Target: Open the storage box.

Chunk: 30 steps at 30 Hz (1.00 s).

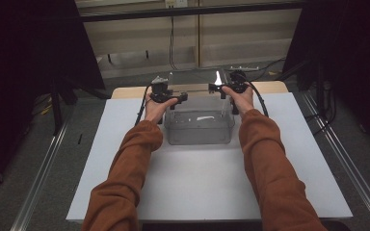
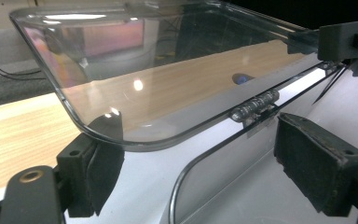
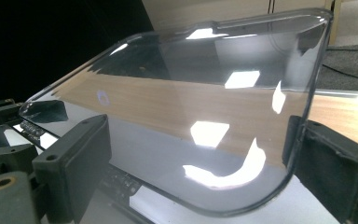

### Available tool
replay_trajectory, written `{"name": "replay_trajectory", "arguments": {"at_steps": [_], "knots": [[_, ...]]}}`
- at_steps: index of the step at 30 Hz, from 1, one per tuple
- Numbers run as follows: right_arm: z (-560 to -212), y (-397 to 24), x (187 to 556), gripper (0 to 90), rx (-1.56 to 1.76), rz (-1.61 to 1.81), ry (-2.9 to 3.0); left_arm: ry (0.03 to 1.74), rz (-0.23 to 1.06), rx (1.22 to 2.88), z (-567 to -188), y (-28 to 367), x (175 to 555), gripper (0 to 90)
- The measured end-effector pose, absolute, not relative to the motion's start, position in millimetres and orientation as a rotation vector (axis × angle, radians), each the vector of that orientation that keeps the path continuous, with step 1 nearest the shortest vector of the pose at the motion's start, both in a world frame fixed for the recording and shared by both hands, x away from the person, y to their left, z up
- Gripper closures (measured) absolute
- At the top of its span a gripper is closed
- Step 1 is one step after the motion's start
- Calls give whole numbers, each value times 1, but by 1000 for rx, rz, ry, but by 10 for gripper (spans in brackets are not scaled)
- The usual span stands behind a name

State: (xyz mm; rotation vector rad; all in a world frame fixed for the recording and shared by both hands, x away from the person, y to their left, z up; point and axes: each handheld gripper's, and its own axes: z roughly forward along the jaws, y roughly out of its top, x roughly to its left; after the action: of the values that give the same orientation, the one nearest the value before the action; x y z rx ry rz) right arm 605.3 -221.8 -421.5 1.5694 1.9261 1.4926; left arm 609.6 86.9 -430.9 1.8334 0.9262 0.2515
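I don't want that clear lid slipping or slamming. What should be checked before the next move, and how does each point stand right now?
1. Lid raised off the clear box: ok, it stands open on its rear hinge.
2. Left gripper gripping the lid: not ok, its jaws stand wide around the lid's corner, one pad right behind the edge, the other well clear.
3. Right gripper gripping the lid: cannot tell, the lid's corner sits between its jaws but pad contact is unclear.
4. Both grippers at matching ends of the lid: ok, one at each end in the high view.
5. Box square on the white table: ok.
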Motion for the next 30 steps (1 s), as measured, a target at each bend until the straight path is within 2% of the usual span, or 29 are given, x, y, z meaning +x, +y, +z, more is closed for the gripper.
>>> {"name": "replay_trajectory", "arguments": {"at_steps": [9, 16, 18, 23, 30], "knots": [[-424, -224, 606, 64, 1668, 1514, 1913, 952, 245, 1834, -432, 88, 609, 151], [-422, -222, 605, 3, 1652, 1458, 1899, 996, 177, 1840, -436, 90, 611, 158], [-422, -222, 605, 6, 1648, 1463, 1898, 992, 192, 1851, -436, 89, 610, 158], [-421, -222, 604, 23, 1630, 1455, 1896, 1024, 140, 1844, -437, 92, 610, 154], [-419, -221, 601, 33, 1611, 1432, 1889, 1018, 173, 1864, -435, 93, 607, 127]]}}
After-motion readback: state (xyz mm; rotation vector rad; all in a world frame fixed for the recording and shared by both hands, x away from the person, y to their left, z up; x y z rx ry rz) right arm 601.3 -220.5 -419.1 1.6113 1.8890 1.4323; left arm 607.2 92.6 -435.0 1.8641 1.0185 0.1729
